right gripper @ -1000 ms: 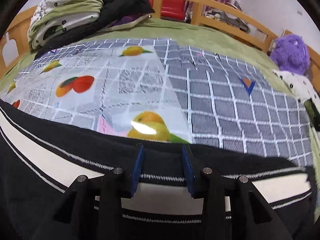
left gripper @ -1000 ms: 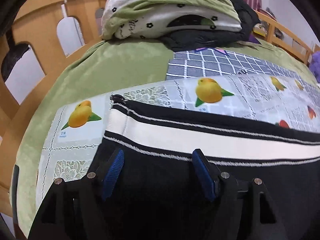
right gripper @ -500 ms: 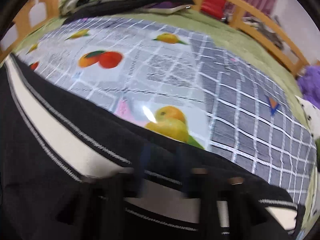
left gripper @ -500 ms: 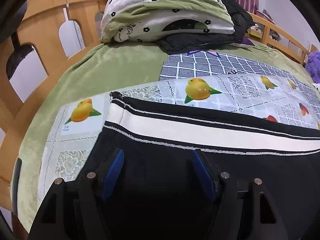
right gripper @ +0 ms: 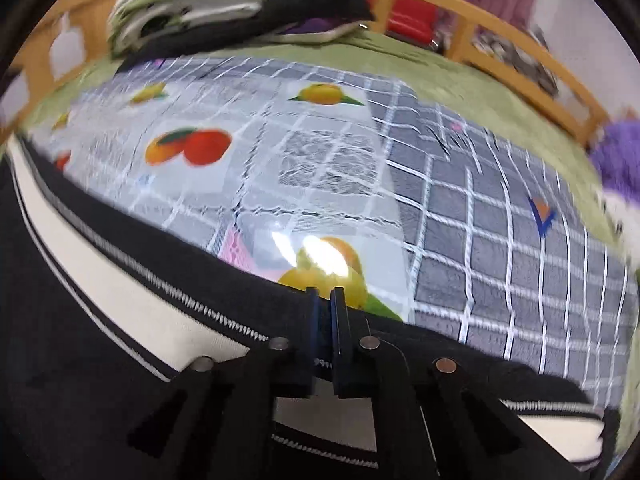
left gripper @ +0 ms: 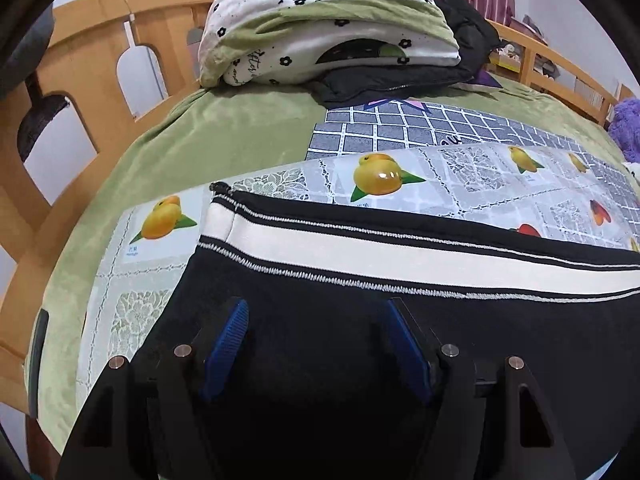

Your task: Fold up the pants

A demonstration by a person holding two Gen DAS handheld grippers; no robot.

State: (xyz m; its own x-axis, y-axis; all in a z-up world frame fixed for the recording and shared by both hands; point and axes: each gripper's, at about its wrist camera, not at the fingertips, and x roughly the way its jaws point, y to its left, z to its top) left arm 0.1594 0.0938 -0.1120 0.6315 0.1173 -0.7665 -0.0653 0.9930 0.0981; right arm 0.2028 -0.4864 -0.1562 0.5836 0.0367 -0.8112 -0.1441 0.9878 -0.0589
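Black pants [left gripper: 328,320] with a white side stripe [left gripper: 400,254] lie flat on a fruit-print mat on the bed. My left gripper [left gripper: 316,320] is open, its blue pads spread just above the black cloth near the pants' left end. In the right wrist view the pants [right gripper: 80,320] fill the lower part. My right gripper [right gripper: 325,312] is shut on the pants' far black edge, beside the white stripe [right gripper: 132,292].
The fruit-print plastic mat [left gripper: 460,176] lies over a grey checked blanket [right gripper: 500,240] and a green sheet [left gripper: 208,136]. Folded bedding and dark clothes [left gripper: 328,28] are piled at the head. A wooden rail [left gripper: 80,64] rings the bed. A purple plush [right gripper: 616,152] sits at the right.
My right gripper has closed from open onto the pants' far edge, and its view has shifted and blurred. My left gripper has stayed open and drawn back slightly along the cloth.
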